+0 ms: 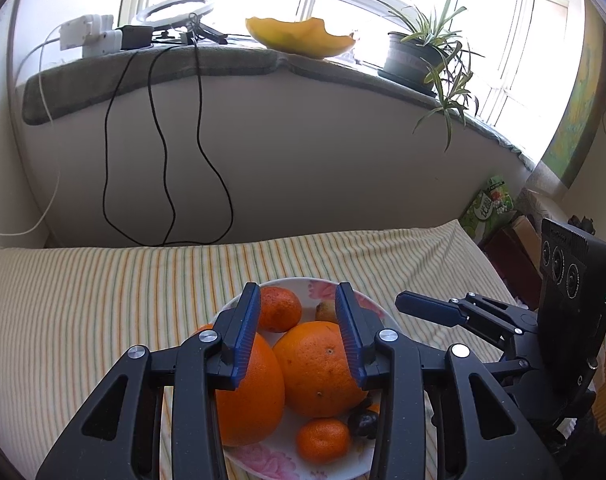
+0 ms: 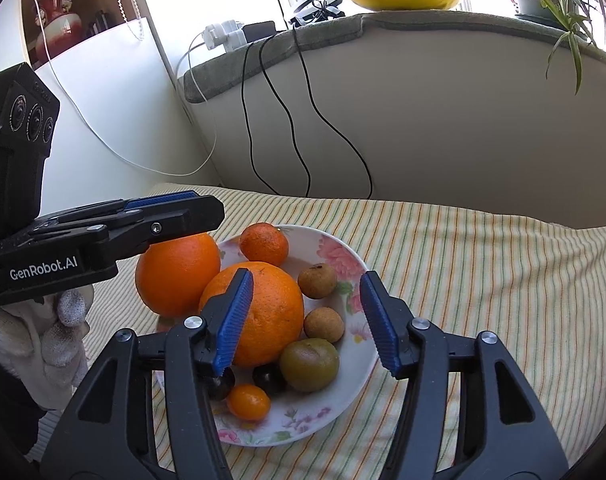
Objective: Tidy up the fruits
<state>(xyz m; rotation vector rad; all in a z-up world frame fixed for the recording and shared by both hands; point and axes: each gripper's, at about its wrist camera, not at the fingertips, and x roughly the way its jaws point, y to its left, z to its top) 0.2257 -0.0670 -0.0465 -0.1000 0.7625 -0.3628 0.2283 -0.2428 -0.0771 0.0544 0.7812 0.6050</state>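
Observation:
A floral plate [image 2: 335,252] on the striped cloth holds two large oranges [image 2: 259,312] [image 2: 175,272], a mandarin [image 2: 263,243], two brown longans [image 2: 317,280], a green plum [image 2: 309,364], dark grapes [image 2: 267,378] and a small orange tomato [image 2: 249,402]. My left gripper [image 1: 299,328] is open, its jaws above the two large oranges [image 1: 315,368]; it also shows in the right wrist view [image 2: 175,212]. My right gripper [image 2: 307,316] is open and empty above the plate's near side; it shows at the right of the left wrist view [image 1: 427,308].
A yellow bowl [image 1: 303,38], a potted plant [image 1: 415,56], a ring light and a power strip [image 1: 99,36] sit on the windowsill. Black cables [image 1: 163,152] hang down the wall behind the striped surface [image 1: 103,288]. A green box [image 1: 489,208] stands at the right.

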